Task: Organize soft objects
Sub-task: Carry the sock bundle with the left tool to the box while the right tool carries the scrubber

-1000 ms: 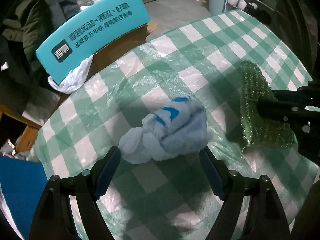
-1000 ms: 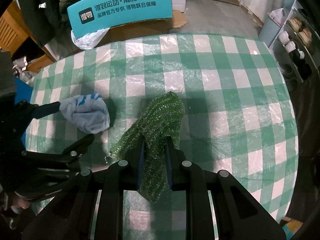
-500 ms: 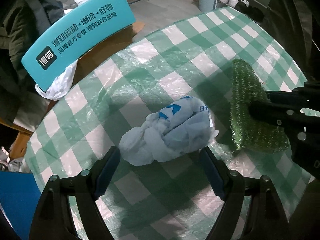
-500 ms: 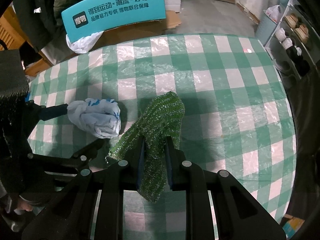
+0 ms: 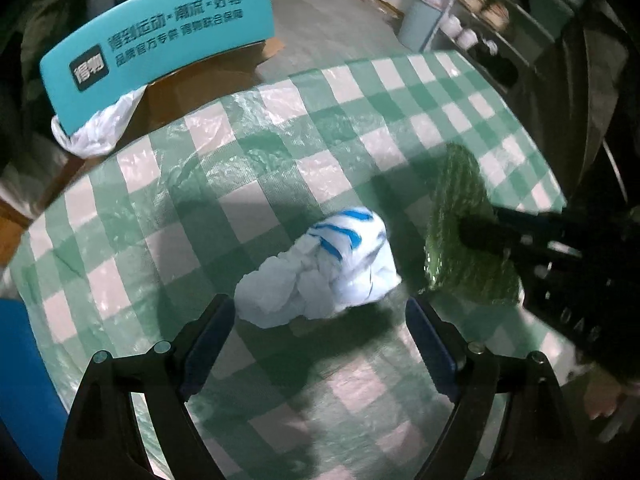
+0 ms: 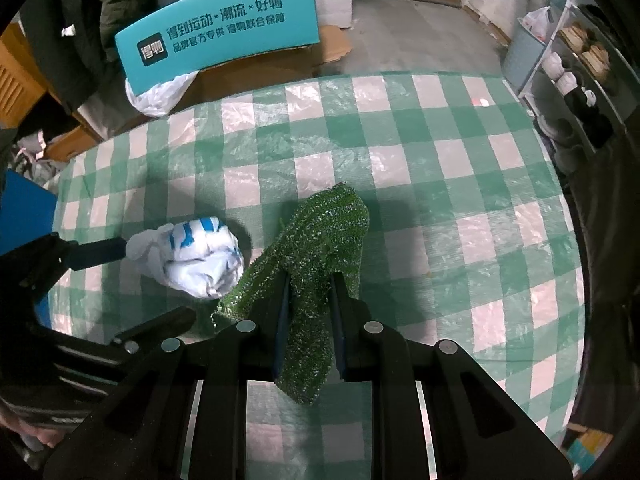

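A crumpled white cloth with blue stripes (image 5: 320, 268) lies in a bunch on the green-and-white checked tablecloth (image 5: 248, 184), and everything else can be placed from it. The left gripper (image 5: 320, 316) stands over it from the near side with its jaws spread wide — they have just been opening further — and the cloth sits between and just ahead of the blue-padded fingers (image 5: 210, 328), which do not press on it. In the right wrist view one finger of that gripper reaches in beside the cloth's left end.

Just to the right of the cloth, near but not clearly touching it, is a green glittery scrubbing cloth (image 6: 316, 256). The right gripper (image 6: 308, 320) is closed tight on it: its two fingers pinch the middle, so the material folds up between them, one end hanging toward the camera and the other spreading out toward the far side of the tablecloth.

Beyond the white cloth, past the table's far edge, a curved teal sign (image 6: 218, 36) with dark printed characters stands on brown cardboard (image 6: 280, 60), a white plastic bag (image 6: 156, 96) bunched under its left end. Far to the right of the cloth stands a shelf rack (image 6: 572, 68) holding shoes — the details there are too small to make out.
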`<action>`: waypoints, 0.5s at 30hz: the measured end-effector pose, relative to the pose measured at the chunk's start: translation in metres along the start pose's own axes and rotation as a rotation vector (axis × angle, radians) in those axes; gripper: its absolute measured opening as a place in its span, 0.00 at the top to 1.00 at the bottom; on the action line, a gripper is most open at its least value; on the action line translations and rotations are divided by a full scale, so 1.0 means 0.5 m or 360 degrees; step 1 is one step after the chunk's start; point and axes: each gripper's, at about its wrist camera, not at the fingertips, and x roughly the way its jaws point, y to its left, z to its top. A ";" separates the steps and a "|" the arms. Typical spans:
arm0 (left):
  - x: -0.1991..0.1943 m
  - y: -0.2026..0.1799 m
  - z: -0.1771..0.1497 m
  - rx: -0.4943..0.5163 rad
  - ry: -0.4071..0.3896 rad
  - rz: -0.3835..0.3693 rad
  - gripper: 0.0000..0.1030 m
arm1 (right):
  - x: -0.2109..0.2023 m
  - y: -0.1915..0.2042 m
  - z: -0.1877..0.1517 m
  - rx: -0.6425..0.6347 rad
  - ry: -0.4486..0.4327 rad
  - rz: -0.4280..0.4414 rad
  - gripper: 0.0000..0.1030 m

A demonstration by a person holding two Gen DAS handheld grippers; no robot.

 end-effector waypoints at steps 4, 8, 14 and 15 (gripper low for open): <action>-0.001 -0.002 0.009 -0.0016 -0.0019 0.0018 0.14 | -0.005 -0.006 -0.002 0.0004 -0.0009 -0.0005 0.83; 0.008 -0.001 0.020 -0.0035 -0.0014 0.0025 0.12 | -0.004 -0.014 -0.004 0.0020 -0.0006 -0.0008 0.83; 0.037 0.004 0.039 -0.0111 0.0010 0.0017 0.11 | 0.000 -0.019 -0.005 0.0032 0.0000 -0.0011 0.83; 0.042 0.006 0.041 -0.0123 0.0012 0.0021 0.09 | 0.000 -0.019 -0.005 0.0031 0.0001 -0.0009 0.83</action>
